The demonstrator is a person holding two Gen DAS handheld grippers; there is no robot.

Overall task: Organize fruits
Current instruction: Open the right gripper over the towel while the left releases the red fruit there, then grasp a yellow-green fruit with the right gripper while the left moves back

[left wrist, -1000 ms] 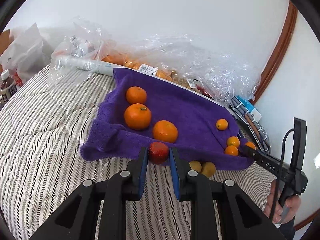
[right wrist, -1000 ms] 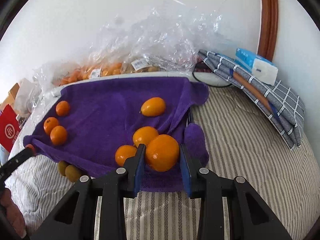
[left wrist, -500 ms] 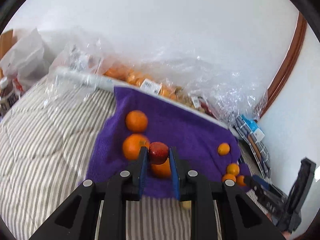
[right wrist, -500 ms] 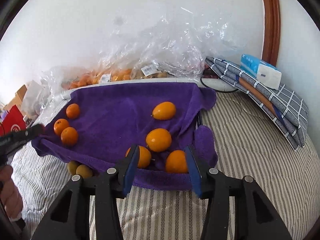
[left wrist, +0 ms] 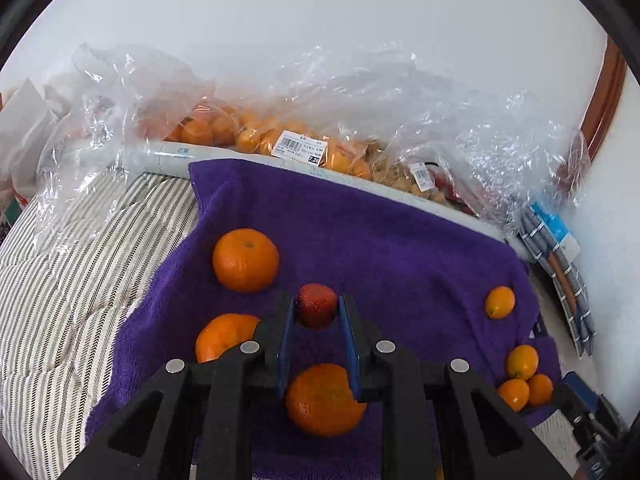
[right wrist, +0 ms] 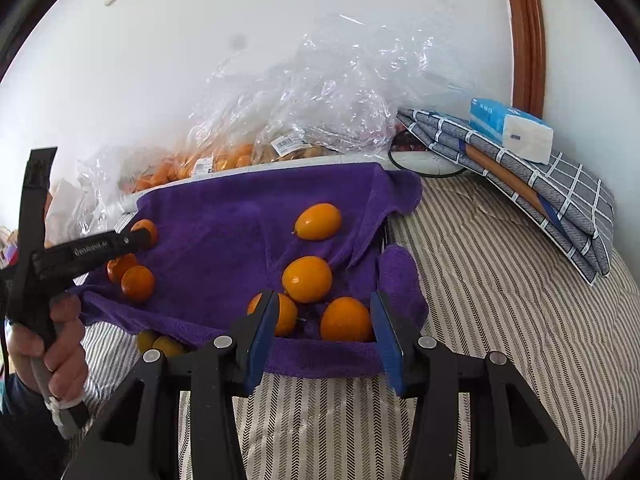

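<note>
A purple towel (left wrist: 400,240) lies on the striped bed with oranges on it. My left gripper (left wrist: 316,312) is shut on a small red fruit (left wrist: 316,306) and holds it above the towel, over three large oranges (left wrist: 245,266). Small oranges (left wrist: 500,302) sit at the towel's right side. In the right wrist view my right gripper (right wrist: 324,320) is open at the towel's (right wrist: 224,216) near edge, with an orange (right wrist: 346,320) lying loose between its fingers and others (right wrist: 307,279) just beyond. My left gripper's body (right wrist: 88,248) shows at the left.
Clear plastic bags of oranges (left wrist: 256,136) lie along the wall behind the towel. A folded grey checked cloth (right wrist: 532,184) with a tissue pack (right wrist: 510,128) sits at the right. Two yellowish fruits (right wrist: 160,344) lie on the bedding by the towel's near edge.
My left gripper carried the red fruit from the towel's near edge forward over the towel. My right gripper opened, let its orange down on the towel and drew back a little.
</note>
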